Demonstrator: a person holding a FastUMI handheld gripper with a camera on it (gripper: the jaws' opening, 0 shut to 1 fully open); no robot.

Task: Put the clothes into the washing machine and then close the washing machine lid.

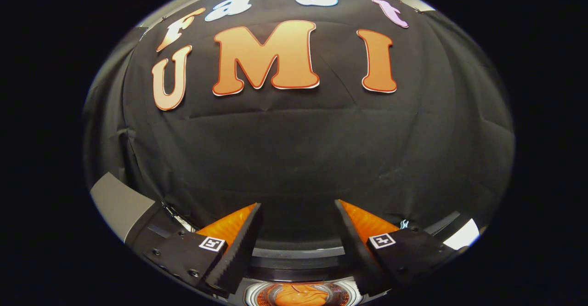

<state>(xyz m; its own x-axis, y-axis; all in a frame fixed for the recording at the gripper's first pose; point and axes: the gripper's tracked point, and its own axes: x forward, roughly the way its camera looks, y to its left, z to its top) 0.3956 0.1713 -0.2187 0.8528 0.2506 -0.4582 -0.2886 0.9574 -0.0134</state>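
Black cloth fills the background beyond the open, empty gripper (297, 232), while the washing machine (298, 269) and the orange clothes (301, 296) in its drum sit directly below between the fingers.

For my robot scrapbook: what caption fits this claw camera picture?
Open claw hovers above the washing machine, orange clothes already inside its drum.

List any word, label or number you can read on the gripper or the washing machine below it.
Black-and-orange two-finger gripper, fingers open and holding nothing: no words or numbers.
Square black-and-white marker on one finger and another on the other finger: coded patterns, not readable text.
Dark washing machine with orange cloth in its round opening: no label readable on the part that shows.
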